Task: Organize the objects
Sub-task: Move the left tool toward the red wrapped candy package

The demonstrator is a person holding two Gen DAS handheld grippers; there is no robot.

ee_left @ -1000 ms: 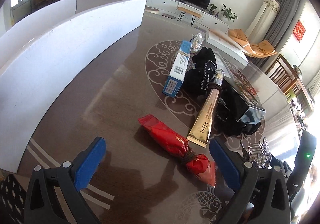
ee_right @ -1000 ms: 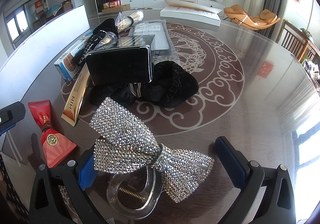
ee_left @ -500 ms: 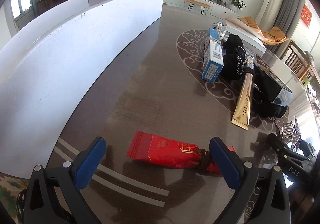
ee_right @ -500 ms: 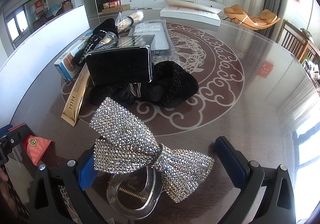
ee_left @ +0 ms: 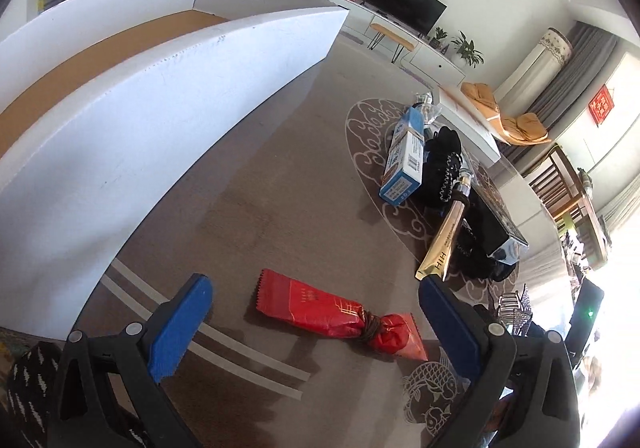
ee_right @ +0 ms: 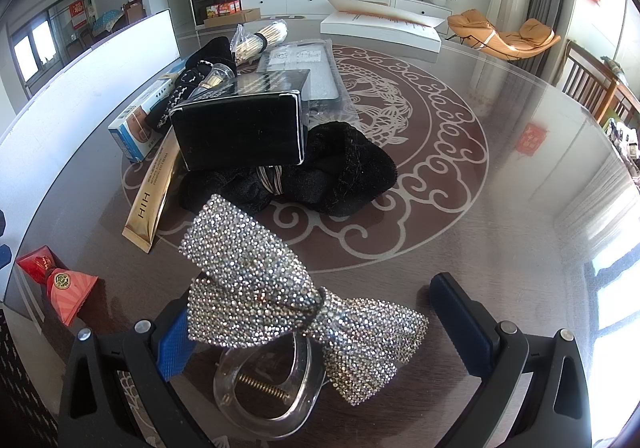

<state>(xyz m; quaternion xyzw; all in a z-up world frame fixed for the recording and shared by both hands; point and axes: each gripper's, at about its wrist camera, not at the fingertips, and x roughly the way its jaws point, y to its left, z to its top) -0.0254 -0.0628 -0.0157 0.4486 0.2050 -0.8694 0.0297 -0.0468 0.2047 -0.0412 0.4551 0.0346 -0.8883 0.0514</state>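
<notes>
A red tied packet (ee_left: 320, 308) lies on the brown table between the fingers of my left gripper (ee_left: 316, 322), which is open and not touching it. The packet also shows at the left edge of the right wrist view (ee_right: 60, 284). My right gripper (ee_right: 320, 324) is open around a rhinestone bow hair clip (ee_right: 280, 280) that lies on the table. A gold tube (ee_right: 154, 192), a blue-white carton (ee_left: 404, 158), a black case (ee_right: 240, 132) and black fabric items (ee_right: 340, 172) are piled at the table's middle.
A large white open box (ee_left: 160, 88) with a brown floor stands along the table's left side. A flat white box (ee_right: 380, 28) lies at the far edge. A bagged bundle of sticks (ee_right: 260, 38) and a clear packet (ee_right: 304, 60) lie behind the pile.
My left gripper has swung and risen, so the white box's inside now shows. The red packet stays between its open fingers. The right gripper and bow have not moved.
</notes>
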